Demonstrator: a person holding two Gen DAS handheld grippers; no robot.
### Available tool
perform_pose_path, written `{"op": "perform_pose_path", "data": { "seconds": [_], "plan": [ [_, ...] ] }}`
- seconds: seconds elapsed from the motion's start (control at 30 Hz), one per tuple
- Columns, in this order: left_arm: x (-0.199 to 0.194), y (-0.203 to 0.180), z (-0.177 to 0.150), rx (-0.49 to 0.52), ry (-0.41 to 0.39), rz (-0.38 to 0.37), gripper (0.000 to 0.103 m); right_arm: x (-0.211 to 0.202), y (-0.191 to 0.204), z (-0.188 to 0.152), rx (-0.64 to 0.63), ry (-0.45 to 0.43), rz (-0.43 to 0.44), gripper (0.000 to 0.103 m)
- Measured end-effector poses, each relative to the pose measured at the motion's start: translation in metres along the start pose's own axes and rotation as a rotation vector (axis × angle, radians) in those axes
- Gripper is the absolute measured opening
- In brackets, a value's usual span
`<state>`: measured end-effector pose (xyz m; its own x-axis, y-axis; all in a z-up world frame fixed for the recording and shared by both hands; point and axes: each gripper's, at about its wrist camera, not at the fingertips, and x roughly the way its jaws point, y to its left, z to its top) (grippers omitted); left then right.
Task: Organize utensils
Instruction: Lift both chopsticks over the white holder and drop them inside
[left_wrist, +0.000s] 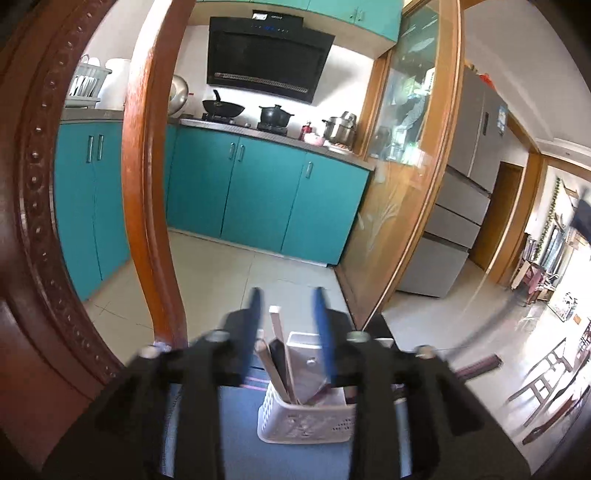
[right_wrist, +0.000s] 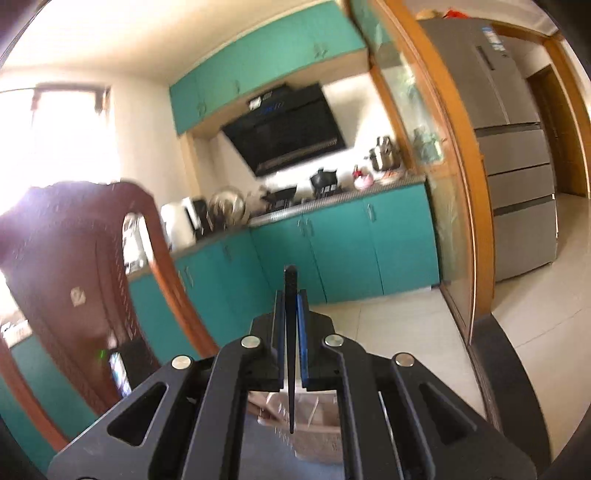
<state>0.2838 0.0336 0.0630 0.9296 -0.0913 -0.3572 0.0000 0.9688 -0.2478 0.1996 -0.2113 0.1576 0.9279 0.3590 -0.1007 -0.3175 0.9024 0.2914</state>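
Observation:
A white perforated basket (left_wrist: 306, 421) stands on a blue surface (left_wrist: 240, 435) below my left gripper (left_wrist: 288, 299). It holds several utensils, among them wooden chopsticks (left_wrist: 277, 332) and a cleaver (left_wrist: 306, 369). The left gripper is open and empty, raised above the basket. My right gripper (right_wrist: 291, 295) is shut on a thin black utensil (right_wrist: 290, 350) that stands upright between the fingers, its lower end hanging over the basket (right_wrist: 317, 439) in the right wrist view.
A carved dark wood chair back (left_wrist: 40, 221) rises at the left and also shows in the right wrist view (right_wrist: 110, 280). Teal kitchen cabinets (left_wrist: 258, 192), a stove with pots (left_wrist: 273, 118), a glass sliding door (left_wrist: 406, 184) and a fridge (left_wrist: 465, 177) lie beyond.

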Motion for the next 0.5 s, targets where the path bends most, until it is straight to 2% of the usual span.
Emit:
{"op": "perform_pose_path", "data": {
  "seconds": [0.13,0.2,0.33,0.5],
  "plan": [
    [-0.017,-0.002,-0.01,0.032,-0.018,-0.014,0.037,0.005,-0.015,-0.012,0.027,-0.096,-0.053,0.007],
    [-0.026,-0.004,-0.02,0.05,-0.028,-0.005,0.04,0.012,-0.022,-0.017,0.043,-0.101,-0.076,0.007],
    [-0.028,-0.006,-0.037,0.096,-0.024,0.027,0.041,0.034,-0.024,-0.031,-0.01,-0.064,-0.14,0.007],
    [-0.033,-0.01,-0.052,0.149,-0.052,0.092,0.041,0.058,-0.018,-0.056,-0.083,0.03,-0.145,0.007]
  ]
}}
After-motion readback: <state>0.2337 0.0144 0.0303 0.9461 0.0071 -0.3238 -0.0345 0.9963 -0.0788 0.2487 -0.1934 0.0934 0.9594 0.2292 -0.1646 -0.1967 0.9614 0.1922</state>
